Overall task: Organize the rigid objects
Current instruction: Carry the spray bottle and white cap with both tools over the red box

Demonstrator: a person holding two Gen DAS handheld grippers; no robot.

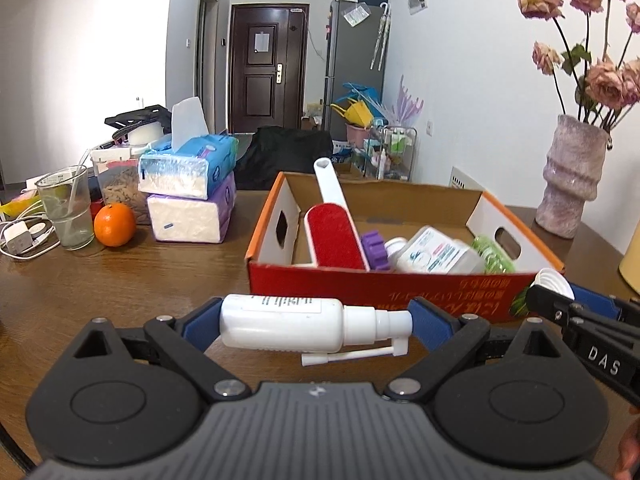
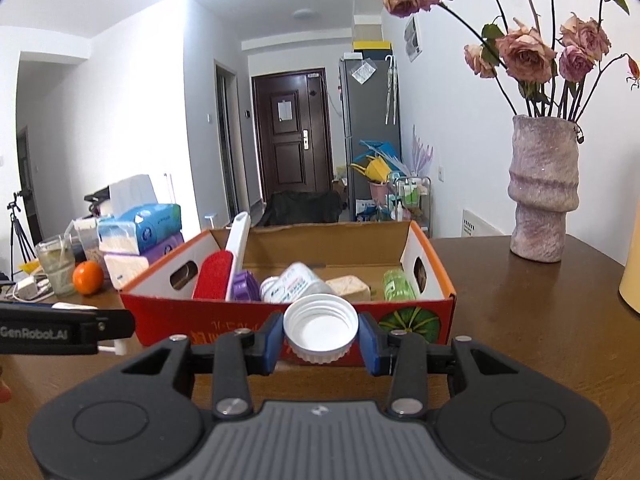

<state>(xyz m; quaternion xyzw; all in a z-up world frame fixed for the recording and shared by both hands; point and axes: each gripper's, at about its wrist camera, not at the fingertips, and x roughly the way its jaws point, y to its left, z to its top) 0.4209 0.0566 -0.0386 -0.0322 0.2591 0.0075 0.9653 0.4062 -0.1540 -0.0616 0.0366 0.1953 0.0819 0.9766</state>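
My left gripper [image 1: 316,322] is shut on a white spray bottle [image 1: 296,326], held lengthwise between the blue pads, nozzle to the right. My right gripper [image 2: 322,334] is shut on a white ribbed cap [image 2: 320,330], its hollow side facing the camera. Both hover just in front of a red cardboard box [image 1: 360,284] [image 2: 208,320]. Inside lie a red lint brush [image 1: 336,236] with a white handle, a purple piece [image 1: 375,249], a clear labelled bottle [image 1: 436,252] and a green item [image 1: 492,254]. The right gripper [image 1: 560,300] shows at the left view's right edge.
Left of the box stand stacked tissue packs [image 1: 192,196], an orange [image 1: 115,225], a glass [image 1: 68,208] and a charger with cables [image 1: 18,240]. A pink vase [image 2: 542,188] of dried roses stands at the right on the brown table [image 2: 520,340].
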